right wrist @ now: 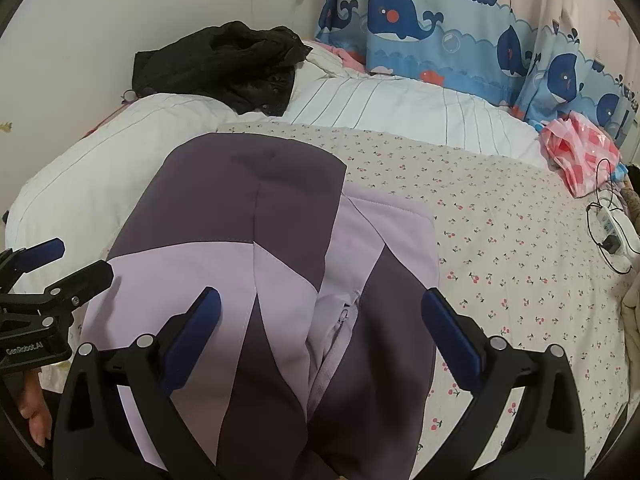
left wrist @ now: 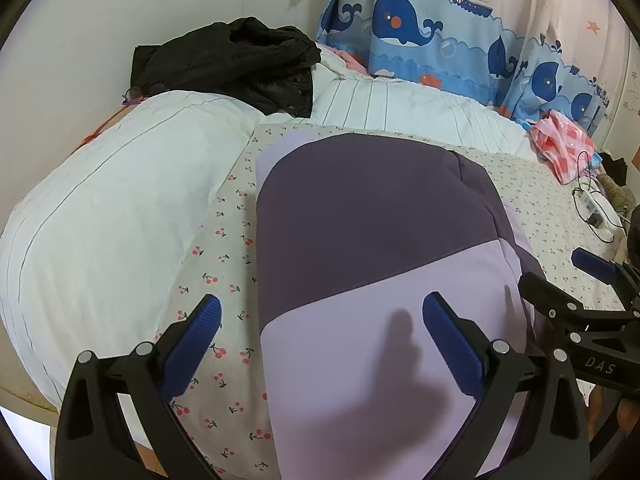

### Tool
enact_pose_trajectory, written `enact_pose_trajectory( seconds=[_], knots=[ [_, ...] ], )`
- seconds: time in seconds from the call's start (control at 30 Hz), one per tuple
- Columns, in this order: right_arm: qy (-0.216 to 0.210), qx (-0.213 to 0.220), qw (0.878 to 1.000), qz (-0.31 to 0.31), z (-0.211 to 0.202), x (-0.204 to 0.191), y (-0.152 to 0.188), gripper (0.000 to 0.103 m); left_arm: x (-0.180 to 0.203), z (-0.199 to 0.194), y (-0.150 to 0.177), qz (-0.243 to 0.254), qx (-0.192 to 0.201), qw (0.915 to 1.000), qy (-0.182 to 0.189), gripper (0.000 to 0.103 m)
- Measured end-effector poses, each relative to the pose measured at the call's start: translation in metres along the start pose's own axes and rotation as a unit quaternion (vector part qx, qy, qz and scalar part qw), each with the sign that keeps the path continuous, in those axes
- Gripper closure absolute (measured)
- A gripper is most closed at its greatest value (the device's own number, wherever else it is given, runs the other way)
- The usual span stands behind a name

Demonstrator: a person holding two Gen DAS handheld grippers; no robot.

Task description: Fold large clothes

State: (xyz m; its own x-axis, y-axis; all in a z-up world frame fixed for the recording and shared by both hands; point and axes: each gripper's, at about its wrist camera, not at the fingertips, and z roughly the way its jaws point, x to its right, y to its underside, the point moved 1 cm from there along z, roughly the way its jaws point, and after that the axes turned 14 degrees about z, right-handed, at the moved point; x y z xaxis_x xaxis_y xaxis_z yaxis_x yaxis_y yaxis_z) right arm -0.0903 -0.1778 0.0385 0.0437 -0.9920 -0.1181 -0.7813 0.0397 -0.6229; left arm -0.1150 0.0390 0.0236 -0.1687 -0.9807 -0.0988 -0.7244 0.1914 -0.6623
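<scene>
Folded purple jacket (right wrist: 256,240) (both tools agape)

Jacket (right wrist: 256,240): dark purple and lilac panels. Bed sheet (right wrist: 500,240): cream, cherry print (red). Curtain (left wrist: 420,28): blue whales.

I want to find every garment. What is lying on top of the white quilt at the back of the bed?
A crumpled black jacket lies on the white quilt. Whatever is beneath the jacket is covered.
</scene>
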Motion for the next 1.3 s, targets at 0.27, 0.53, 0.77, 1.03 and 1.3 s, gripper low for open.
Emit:
enact_pose_trajectory(
  seconds=[0.27,0.53,0.77,1.03,1.3],
  knots=[
    [-0.002,-0.002,1.0,-0.005,0.0,0.0,0.002,0.006,0.001,0.0,0.0,0.0,0.001,1.0,0.0,0.006],
    [-0.002,-0.001,1.0,-0.008,0.0,0.0,0.003,0.006,0.0,0.0,0.002,-0.003,-0.003,1.0,0.001,0.006],
    [-0.001,0.001,1.0,-0.01,0.0,-0.003,0.004,0.006,-0.005,0.001,0.0,-0.007,-0.001,1.0,0.001,0.006],
    [0.003,0.004,1.0,-0.017,0.0,-0.005,0.005,0.006,-0.004,0.001,0.001,-0.005,0.0,1.0,0.0,0.006],
    [0.009,0.01,1.0,-0.028,-0.002,-0.011,0.006,0.006,-0.003,0.001,0.001,-0.005,-0.001,1.0,-0.001,0.006]
  ],
)
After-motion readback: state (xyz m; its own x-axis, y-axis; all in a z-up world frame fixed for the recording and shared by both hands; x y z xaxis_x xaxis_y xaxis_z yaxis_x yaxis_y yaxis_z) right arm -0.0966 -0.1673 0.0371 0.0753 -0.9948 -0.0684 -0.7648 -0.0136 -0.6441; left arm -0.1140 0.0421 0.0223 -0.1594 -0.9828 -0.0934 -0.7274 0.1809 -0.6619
